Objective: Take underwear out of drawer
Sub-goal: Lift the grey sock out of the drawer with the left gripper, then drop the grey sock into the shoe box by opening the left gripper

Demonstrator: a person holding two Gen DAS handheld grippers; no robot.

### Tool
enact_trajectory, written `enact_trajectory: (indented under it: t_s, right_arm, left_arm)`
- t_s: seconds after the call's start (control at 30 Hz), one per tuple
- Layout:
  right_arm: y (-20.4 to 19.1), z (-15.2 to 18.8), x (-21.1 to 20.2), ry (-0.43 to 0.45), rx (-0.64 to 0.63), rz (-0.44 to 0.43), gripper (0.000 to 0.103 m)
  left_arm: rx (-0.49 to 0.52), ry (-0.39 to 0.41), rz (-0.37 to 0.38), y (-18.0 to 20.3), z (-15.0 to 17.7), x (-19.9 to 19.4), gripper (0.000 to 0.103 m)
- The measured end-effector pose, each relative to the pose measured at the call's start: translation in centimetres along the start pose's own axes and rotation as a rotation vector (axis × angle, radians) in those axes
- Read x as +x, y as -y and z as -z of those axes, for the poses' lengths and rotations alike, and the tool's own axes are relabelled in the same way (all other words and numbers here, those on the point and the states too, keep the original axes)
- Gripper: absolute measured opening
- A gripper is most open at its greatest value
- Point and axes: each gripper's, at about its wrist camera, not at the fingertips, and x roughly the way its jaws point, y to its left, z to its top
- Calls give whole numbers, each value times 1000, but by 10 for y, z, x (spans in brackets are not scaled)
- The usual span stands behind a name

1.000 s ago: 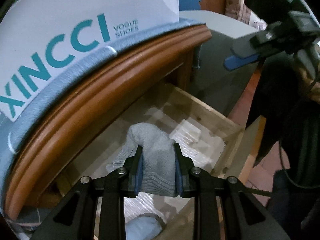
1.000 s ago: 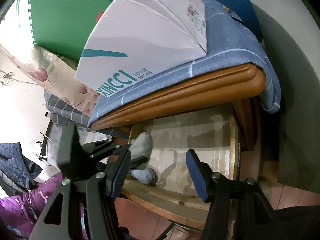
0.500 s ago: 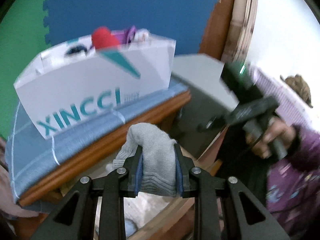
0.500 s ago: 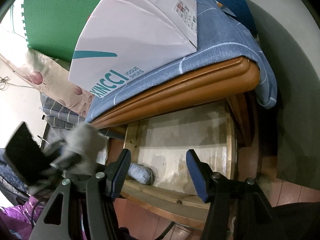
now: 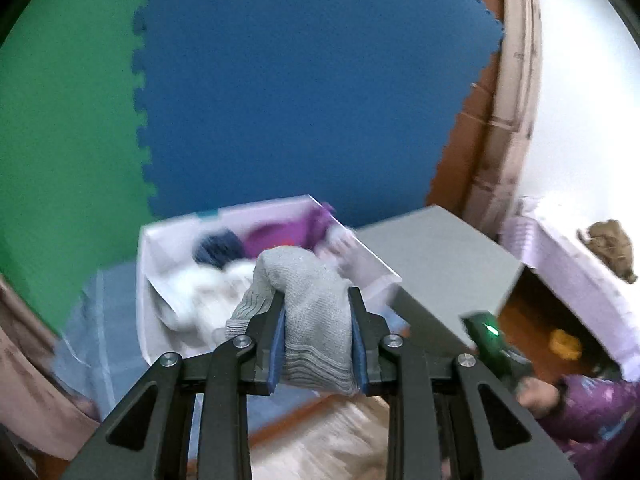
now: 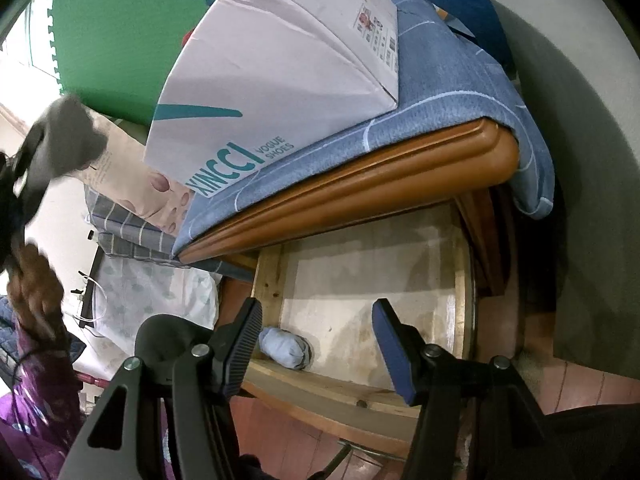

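My left gripper (image 5: 318,324) is shut on a grey knitted piece of underwear (image 5: 308,304) and holds it high, in front of the open top of the white XINCCI shoe box (image 5: 160,280). In the right wrist view the same grey piece (image 6: 68,136) shows blurred at the upper left, level with the box (image 6: 280,80). My right gripper (image 6: 316,344) is open and empty, hovering over the open wooden drawer (image 6: 360,396). A rolled light-blue piece (image 6: 286,346) lies in the drawer's front left corner.
The shoe box holds dark blue, purple and white clothes (image 5: 240,252). It stands on a blue cloth (image 6: 460,92) over the wooden cabinet top (image 6: 360,200). A grey box (image 5: 440,264) stands to the right. Folded bedding (image 6: 132,240) lies left of the cabinet.
My left gripper has lifted the grey piece out of the drawer and up to the shoe box's open top. The right gripper has stayed open above the drawer.
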Motion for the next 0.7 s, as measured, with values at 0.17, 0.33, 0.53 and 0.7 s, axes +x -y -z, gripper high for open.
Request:
enact_trajectory:
  t_s: [0.17,0.33,0.53,0.7]
  right_arm:
    - [0,0,1,-3,-2,-5,59]
    - [1,0,0,-3,0,-13,59]
    - [2,0,-2,-4,3,-25,59]
    - [1,0,-2,-7,-1,-28,59]
  left_arm:
    - [25,-30,-118,-23,-31,38,26]
    - [9,-92,-199,-47,-44,83,26]
    - [-32,-178,-273,-77,-47,128,27]
    - [-35,-225,-331,-88,-48,155,29]
